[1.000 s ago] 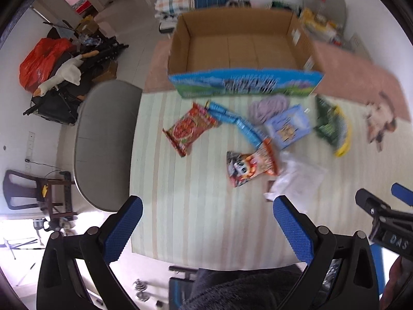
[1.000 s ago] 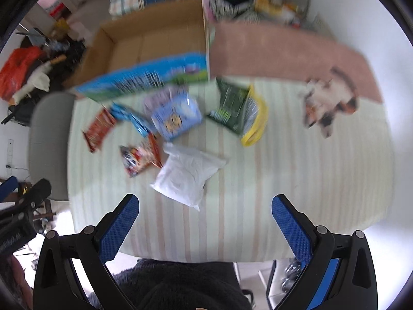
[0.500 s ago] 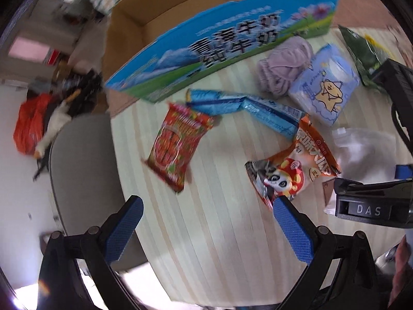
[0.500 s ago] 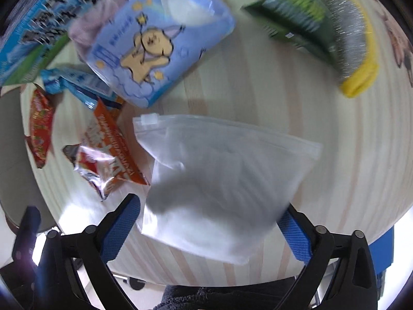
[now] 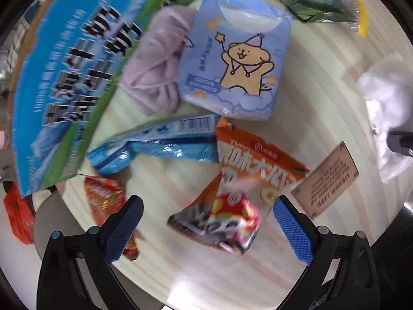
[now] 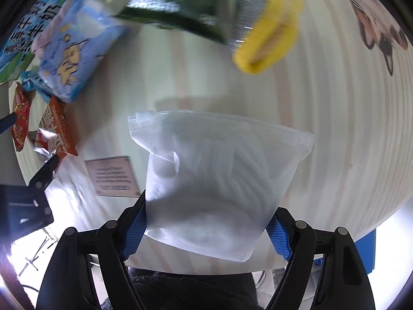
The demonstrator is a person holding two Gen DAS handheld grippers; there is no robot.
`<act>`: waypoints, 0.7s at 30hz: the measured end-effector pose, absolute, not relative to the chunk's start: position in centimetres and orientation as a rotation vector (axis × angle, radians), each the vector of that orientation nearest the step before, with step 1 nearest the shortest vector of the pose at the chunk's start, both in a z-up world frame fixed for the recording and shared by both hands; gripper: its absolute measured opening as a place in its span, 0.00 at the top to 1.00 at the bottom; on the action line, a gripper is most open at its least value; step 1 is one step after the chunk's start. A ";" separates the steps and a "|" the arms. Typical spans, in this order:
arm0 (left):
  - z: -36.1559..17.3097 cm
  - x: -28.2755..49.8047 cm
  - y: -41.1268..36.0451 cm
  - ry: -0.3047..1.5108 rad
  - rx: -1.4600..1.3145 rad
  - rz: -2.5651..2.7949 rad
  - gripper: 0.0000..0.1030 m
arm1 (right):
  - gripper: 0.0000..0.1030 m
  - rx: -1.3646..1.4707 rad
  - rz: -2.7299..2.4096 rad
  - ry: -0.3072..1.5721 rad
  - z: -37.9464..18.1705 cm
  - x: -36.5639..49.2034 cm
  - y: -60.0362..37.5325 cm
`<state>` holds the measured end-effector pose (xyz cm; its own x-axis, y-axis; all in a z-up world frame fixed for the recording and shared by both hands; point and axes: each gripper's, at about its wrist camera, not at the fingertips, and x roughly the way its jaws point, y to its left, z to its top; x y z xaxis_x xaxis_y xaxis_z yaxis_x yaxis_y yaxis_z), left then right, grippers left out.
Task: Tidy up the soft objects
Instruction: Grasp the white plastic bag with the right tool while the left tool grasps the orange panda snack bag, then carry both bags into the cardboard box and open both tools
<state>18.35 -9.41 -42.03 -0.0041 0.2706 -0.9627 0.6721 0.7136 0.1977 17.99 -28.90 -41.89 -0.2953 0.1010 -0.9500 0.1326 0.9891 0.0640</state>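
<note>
My right gripper is closed against both sides of a frosted white zip bag with soft white stuff inside. The bag also shows at the right edge of the left wrist view. My left gripper is open, its blue pads either side of an orange and red snack packet, low over it. Beyond lie a blue wrapper, a blue bear-print tissue pack, a lilac knitted cloth and a red snack packet.
A cardboard box with a blue printed flap stands at the far left of the striped table. A green and yellow packet lies further back. A brown card lies by the orange packet. A cat print is at the right.
Both grippers have dropped close to the table. My right gripper has narrowed onto the white bag. My left gripper has moved over the orange packet and stays open.
</note>
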 end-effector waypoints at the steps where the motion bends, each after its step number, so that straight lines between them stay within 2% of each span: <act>1: -42.4 18.6 -9.5 1.601 0.771 -0.370 0.16 | 0.20 0.176 -0.035 1.875 -42.2 17.8 -29.2; 2: -42.5 18.8 -9.4 1.621 0.733 -0.372 0.23 | 0.19 0.179 -0.037 1.879 -42.5 17.6 -29.3; 3: -42.7 19.0 -9.1 1.658 0.678 -0.359 0.39 | 0.19 0.190 -0.037 1.882 -43.0 17.3 -29.5; 4: -42.9 19.3 -8.8 1.693 0.627 -0.335 0.51 | 0.19 0.195 -0.035 1.882 -42.9 17.0 -29.5; 5: -43.0 19.5 -8.3 1.726 0.558 -0.310 0.54 | 0.19 0.195 -0.033 1.879 -43.1 16.8 -29.5; 11: -43.1 19.3 -3.1 1.943 -0.069 -0.121 0.54 | 0.22 0.178 0.012 1.862 -41.8 16.6 -28.7; 13: -43.4 18.9 -1.8 1.966 -0.202 -0.085 0.54 | 0.22 0.162 0.030 1.863 -41.9 16.7 -28.3; 18: -43.6 18.3 -1.2 1.959 -0.200 -0.066 0.46 | 0.17 0.179 0.019 1.890 -43.1 16.6 -27.5; 21: -43.0 17.7 -1.6 1.947 -0.136 -0.058 0.46 | 0.18 0.187 0.009 1.897 -44.1 16.6 -27.6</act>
